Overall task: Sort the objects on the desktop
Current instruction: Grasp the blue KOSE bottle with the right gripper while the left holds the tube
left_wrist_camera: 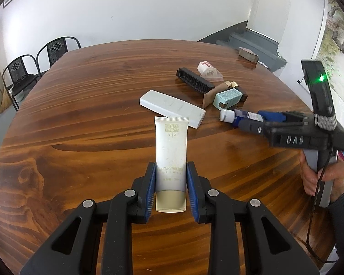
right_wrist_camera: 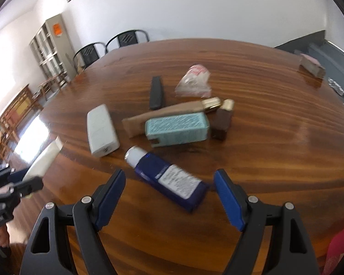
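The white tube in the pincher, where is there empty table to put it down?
The left gripper holds the white tube. Bare table stretches from the white remote toward the black chairs. The wood nearest the left gripper is bare too. It is crowded beyond the remote: black comb, teal box, blue tube, with the open right gripper around it.

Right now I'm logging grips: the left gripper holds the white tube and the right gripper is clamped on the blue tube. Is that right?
Not quite. The left gripper does hold the white tube, but the right gripper is open: in the right wrist view its pads stand clear on either side of the blue tube lying on the table.
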`<state>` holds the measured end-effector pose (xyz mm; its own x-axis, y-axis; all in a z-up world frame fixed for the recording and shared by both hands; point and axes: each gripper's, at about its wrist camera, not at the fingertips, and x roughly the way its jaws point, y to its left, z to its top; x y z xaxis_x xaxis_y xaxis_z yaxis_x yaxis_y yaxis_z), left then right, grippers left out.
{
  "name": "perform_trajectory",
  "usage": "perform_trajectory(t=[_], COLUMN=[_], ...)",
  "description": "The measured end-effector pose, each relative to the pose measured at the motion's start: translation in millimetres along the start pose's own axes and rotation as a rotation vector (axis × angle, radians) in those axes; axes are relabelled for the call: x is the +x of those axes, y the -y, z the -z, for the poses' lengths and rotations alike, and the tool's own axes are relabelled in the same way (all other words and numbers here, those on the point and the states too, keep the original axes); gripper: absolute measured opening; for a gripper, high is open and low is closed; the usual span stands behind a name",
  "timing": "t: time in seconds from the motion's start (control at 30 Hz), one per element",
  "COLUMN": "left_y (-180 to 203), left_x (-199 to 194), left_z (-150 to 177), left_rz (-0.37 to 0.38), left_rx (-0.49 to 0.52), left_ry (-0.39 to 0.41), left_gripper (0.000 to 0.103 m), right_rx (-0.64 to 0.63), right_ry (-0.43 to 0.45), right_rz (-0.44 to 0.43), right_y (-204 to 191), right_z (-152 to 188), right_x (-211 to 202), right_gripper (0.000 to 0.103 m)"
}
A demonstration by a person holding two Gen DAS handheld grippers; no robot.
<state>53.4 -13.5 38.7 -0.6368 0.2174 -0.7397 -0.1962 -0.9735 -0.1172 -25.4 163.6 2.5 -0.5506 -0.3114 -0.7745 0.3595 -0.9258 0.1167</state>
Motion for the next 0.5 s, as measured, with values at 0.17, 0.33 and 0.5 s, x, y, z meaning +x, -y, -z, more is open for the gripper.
perform_trajectory(t=[0.17,0.33,0.5], left_y=[2.9,7.0,6.7], left_x=[-1.4,-5.1,-6.4], left_z=[0.2,0.4,1.4], left_rz=[0.007,0.016,0.016], left_rx=[0.008,0.016,0.009], left_ry=[0.004,0.014,0.016], left_gripper=[0.028,0.028,0.028], right_rx=[-0.105,-0.133,-0.096], right_ry=[-0.026,-0.018,-0.008], right_rz=[0.018,0.051,0.091], right_y=[-23.4,-33.2,-31.2], right_z=[9.7,9.5,5.3], right_x=[1.7,6.3,7.2], right_gripper=[0.062,0.061,0.035])
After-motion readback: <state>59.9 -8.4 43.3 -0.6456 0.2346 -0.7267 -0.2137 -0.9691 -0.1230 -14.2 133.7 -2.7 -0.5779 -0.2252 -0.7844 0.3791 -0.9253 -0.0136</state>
